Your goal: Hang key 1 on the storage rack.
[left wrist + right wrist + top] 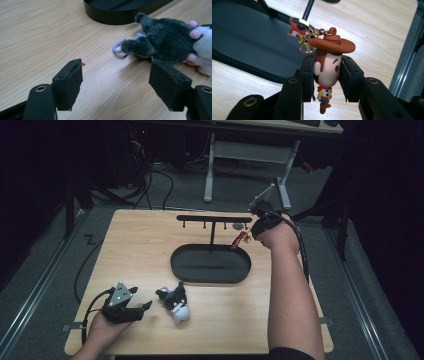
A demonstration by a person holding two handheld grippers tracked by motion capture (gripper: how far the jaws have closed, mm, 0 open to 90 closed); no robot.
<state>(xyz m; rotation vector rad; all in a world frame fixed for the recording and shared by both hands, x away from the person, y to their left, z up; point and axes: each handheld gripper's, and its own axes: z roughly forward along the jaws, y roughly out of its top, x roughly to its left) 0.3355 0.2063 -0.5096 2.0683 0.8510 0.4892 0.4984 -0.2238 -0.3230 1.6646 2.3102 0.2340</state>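
Clamped between two black pads at the bottom centre of the right gripper view, a cowboy keychain figure (327, 72) with a brown hat is pinched by its head, its small body hanging below the pads and its gold ring and chain rising toward the upper left of that frame. In the high view, the right gripper (255, 227) sits in the upper right of the wooden table (135, 245), beside the right end of a black T-shaped hanger stand (212, 220), with a red tag of the keychain showing just left of it. Below the stand lies its black oval tray (210, 264), at the frame's centre. In the lower left of the high view, the left gripper (145, 306) rests low over the table with its jaws spread wide and nothing between them. Just to its right lies a dark grey and white plush toy (175, 302), with a pale blue ring at its ear, close to the right jaw in the left gripper view.
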